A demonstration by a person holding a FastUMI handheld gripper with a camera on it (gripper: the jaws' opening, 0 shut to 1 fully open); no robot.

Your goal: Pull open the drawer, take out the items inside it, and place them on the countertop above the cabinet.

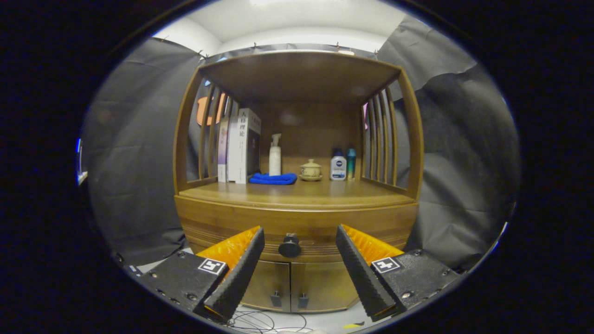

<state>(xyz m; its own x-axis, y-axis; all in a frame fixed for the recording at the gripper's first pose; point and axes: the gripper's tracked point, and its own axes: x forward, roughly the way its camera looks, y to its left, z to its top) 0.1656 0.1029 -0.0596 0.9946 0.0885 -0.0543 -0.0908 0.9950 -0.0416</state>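
Note:
A wooden cabinet stands ahead with its drawer (297, 227) closed under the countertop (297, 195). The drawer's round black knob (289, 246) sits in the gap between my fingertips, a little beyond them. My gripper (299, 236) is open, its two black ribbed fingers (241, 273) with orange backs spread wide and holding nothing. What lies inside the drawer is hidden.
On the countertop stand books (239, 146) at the left, a folded blue cloth (273, 178), a white pump bottle (275, 157), a small lidded cup (310, 170) and two bottles (342, 164) at the right. Two small cabinet doors (290, 285) sit below the drawer. Cables (260, 320) lie on the floor.

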